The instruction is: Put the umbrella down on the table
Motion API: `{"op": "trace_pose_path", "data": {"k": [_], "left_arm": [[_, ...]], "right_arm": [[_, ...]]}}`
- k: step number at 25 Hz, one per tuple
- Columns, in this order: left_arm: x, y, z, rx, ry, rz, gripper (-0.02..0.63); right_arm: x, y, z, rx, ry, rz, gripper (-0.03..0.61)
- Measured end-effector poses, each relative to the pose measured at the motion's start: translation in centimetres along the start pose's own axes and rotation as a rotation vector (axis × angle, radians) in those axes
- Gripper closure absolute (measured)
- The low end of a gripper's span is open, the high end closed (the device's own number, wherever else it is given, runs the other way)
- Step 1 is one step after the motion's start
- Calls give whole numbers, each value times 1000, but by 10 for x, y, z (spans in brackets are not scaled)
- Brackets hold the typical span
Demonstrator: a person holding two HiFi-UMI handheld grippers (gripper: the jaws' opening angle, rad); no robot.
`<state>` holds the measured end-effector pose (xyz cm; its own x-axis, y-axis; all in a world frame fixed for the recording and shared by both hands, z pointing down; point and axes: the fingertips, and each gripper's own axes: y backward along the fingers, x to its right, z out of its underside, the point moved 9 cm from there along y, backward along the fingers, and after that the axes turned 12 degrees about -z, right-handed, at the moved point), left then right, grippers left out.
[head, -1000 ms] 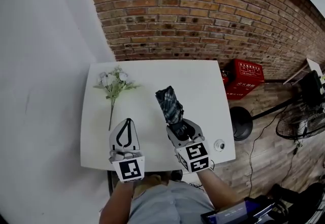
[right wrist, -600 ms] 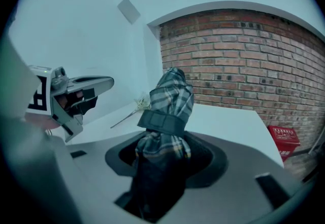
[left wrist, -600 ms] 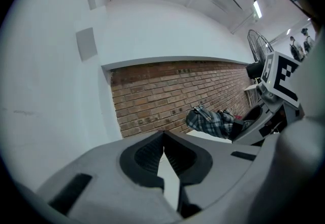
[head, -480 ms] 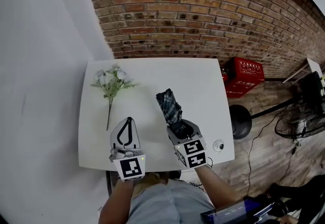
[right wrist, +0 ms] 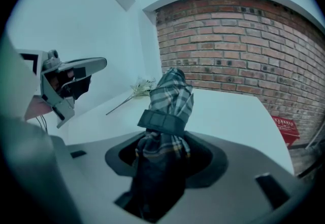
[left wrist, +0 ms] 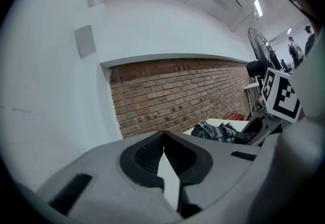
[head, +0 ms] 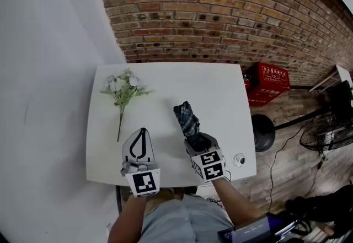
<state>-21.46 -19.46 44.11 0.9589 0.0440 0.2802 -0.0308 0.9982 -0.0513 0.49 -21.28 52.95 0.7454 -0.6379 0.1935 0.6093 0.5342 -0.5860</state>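
- The right gripper (head: 197,140) holds the near end of the folded plaid umbrella (head: 186,117), its jaws partly apart and pressed on the cloth.
- The umbrella's dark strap (right wrist: 161,121) wraps it just past the jaws.
- The umbrella slants away from the person over the right front part of the white table (head: 165,79). Whether it touches the top, I cannot tell.
- The left gripper (head: 141,133) sits near the table's front edge, left of the right one, tips together with nothing between them.
- Flowers (head: 124,88) lie at the table's left rear, well apart from the umbrella.
- A brick wall (head: 220,10) stands behind the table.
- A red crate (head: 268,83) and a fan (head: 325,131) stand on the floor to the right.
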Motion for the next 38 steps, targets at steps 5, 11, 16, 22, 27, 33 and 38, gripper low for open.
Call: {"op": "trace_pose_path", "data": {"k": [5,11,16,22,27,33,38], "left_arm": [[2,-3,3,-7,-4,7,604],[4,-4,4,-20,-5,11,604],[4,-7,9,-24,-10,15,604],[4,-7,11,-29,-5,12,604],[3,-7,12,-35,-12,11,604],[0,-9,13,-45,-20,5,604],[2,-11,17,-55,-19,6,604]], "right_arm": [[2,-6,4,-29,-12,-6,370],[8,-12,9,-61,-24,-9,370],[12,-20,19,-105,-42,-10,368],[15,-23,28,-144,-57,-10,367],[17,-29,34,-169,-64,-12,366],[21,-33,37,-188,-71,-17,365],[24,-37,37,-194,-77,-24,364]]}}
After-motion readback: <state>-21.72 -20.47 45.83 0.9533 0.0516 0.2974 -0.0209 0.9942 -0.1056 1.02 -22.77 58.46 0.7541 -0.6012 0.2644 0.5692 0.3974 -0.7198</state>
